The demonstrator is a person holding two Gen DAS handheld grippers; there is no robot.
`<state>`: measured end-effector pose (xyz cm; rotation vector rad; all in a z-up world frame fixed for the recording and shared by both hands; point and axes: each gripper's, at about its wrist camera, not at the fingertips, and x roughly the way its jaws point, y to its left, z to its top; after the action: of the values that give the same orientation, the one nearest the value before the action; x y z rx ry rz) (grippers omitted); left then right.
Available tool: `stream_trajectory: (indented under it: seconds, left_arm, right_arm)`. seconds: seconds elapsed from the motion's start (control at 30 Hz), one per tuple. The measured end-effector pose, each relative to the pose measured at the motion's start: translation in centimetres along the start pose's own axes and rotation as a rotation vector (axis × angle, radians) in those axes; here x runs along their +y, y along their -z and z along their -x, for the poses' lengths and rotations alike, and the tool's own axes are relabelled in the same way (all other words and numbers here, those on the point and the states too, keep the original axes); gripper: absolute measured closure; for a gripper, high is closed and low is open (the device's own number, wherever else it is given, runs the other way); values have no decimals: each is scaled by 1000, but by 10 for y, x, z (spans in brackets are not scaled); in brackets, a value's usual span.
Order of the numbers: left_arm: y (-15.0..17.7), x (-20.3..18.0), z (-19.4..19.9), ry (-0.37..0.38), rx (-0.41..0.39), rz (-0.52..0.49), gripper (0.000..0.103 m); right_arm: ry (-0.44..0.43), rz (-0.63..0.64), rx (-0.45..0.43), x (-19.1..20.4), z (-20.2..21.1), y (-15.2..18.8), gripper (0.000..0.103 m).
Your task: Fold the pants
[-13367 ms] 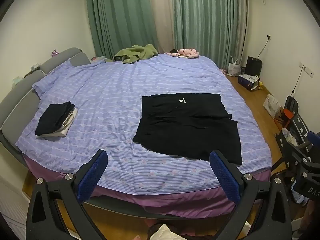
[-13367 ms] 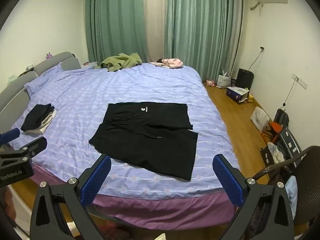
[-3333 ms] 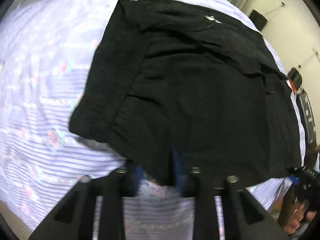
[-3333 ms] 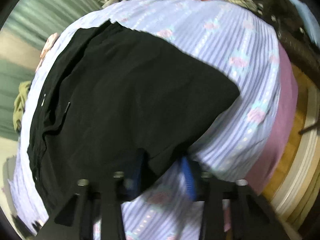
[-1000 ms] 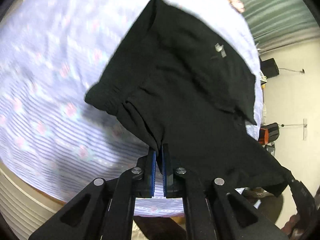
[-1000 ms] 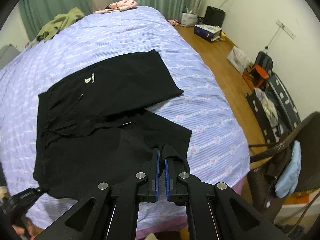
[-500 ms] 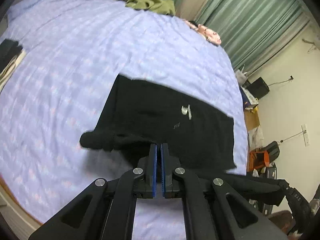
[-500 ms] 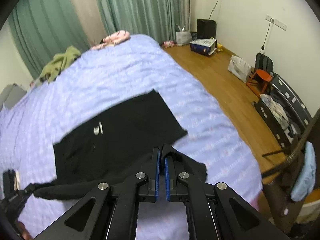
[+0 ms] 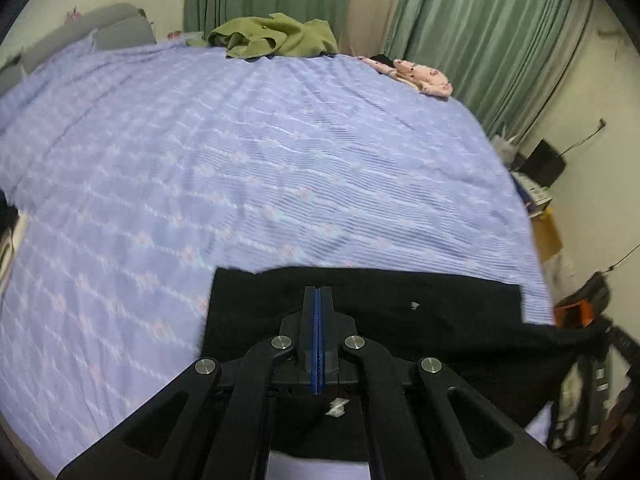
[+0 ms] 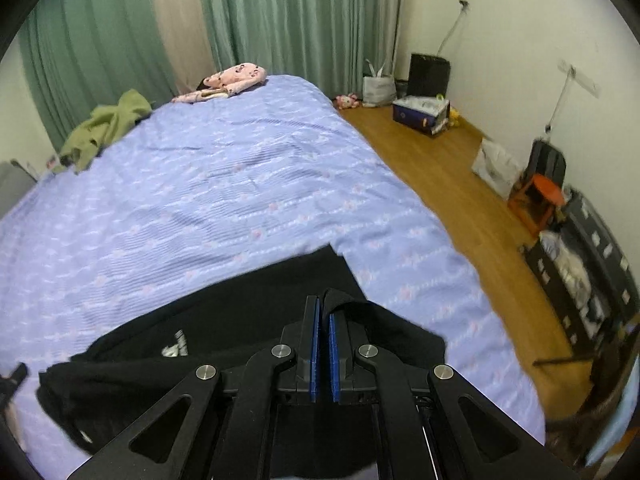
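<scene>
Your left gripper [image 9: 318, 300] is clenched on the near edge of the black pants [image 9: 380, 312]; your right gripper [image 10: 323, 312] is pinched on the same edge, with a fold of cloth bunched over its right finger; the pants lie on the near part of the bed [image 9: 240, 168], their white logo [image 10: 176, 346] facing up; an olive garment [image 9: 276, 40] and a pink garment [image 10: 232, 80] sit at the bed's far side by the green curtains [image 10: 288, 16].

The bed [image 9: 280, 168] is viewed from just above its foot by both cameras, faced toward the curtains [image 10: 288, 20]; its top is shared.
</scene>
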<state>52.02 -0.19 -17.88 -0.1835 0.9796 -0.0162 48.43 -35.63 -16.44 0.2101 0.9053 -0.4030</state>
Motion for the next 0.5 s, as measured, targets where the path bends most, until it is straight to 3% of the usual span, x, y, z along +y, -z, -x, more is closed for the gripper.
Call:
stream_trajectory:
  seconds: [0.07, 0.23, 0.37, 0.5]
  left_arm:
    - [-3, 5, -19, -20, 18, -7, 101]
    - [-6, 13, -53, 32, 74, -88, 100]
    - [-9, 11, -77, 87, 145, -267, 56]
    - [-8, 16, -96, 166, 236, -384, 53]
  right_arm:
    - [-2, 34, 15, 13, -24, -7, 98]
    - [36, 124, 52, 45, -78, -11, 98]
    - [87, 178, 84, 61, -110, -11, 98]
    - [115, 249, 81, 78, -118, -6, 98]
